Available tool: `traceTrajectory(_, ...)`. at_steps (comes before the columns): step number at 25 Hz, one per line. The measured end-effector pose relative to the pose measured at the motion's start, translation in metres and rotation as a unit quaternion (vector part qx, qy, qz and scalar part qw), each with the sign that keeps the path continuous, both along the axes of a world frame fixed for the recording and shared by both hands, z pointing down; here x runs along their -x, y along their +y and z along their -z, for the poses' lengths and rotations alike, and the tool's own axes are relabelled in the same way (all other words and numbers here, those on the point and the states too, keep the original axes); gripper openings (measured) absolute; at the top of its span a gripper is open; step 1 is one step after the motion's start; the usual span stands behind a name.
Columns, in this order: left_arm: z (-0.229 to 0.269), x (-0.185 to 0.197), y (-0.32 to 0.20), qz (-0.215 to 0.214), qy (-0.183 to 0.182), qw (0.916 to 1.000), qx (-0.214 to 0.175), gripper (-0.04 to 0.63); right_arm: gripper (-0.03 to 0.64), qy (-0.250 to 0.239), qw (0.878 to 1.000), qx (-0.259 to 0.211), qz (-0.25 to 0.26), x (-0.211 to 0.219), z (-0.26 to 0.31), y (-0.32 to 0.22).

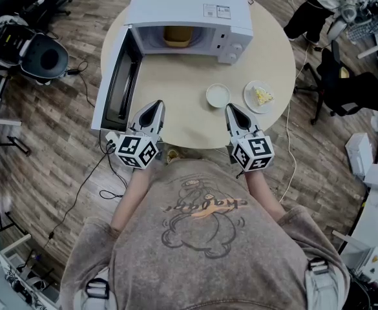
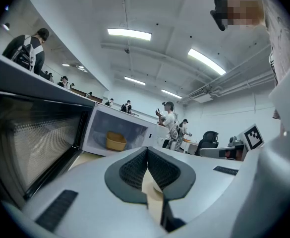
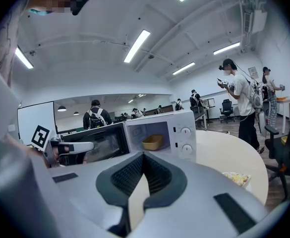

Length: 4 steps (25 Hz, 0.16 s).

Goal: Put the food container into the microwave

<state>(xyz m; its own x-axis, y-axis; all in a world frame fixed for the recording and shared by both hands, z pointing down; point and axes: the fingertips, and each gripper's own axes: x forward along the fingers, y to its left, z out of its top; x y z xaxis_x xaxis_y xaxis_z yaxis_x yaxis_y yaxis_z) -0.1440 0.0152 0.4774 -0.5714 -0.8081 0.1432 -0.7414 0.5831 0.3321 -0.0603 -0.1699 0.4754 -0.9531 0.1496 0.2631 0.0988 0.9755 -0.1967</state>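
Note:
The yellow food container (image 1: 178,36) sits inside the white microwave (image 1: 195,5), whose door (image 1: 114,82) hangs open to the left. It also shows in the cavity in the left gripper view (image 2: 116,141) and the right gripper view (image 3: 152,142). My left gripper (image 1: 155,106) rests near the table's front edge, just right of the open door, jaws shut and holding nothing (image 2: 147,150). My right gripper (image 1: 231,109) is level with it further right, also shut and holding nothing (image 3: 144,155). Both point toward the microwave, well short of it.
On the round beige table (image 1: 176,118), a small white round dish (image 1: 218,96) and a white plate with yellow food (image 1: 261,96) lie ahead of the right gripper. Office chairs, cables and people stand around the table.

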Motion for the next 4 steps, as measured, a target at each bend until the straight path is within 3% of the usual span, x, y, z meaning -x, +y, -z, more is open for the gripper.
traceTrajectory(4,-0.0021,-0.0022,0.0029,0.001,0.005,1.0,-0.001,0.031,-0.005,0.004,1.0,-0.002,0.004,-0.0018,-0.002,0.0034)
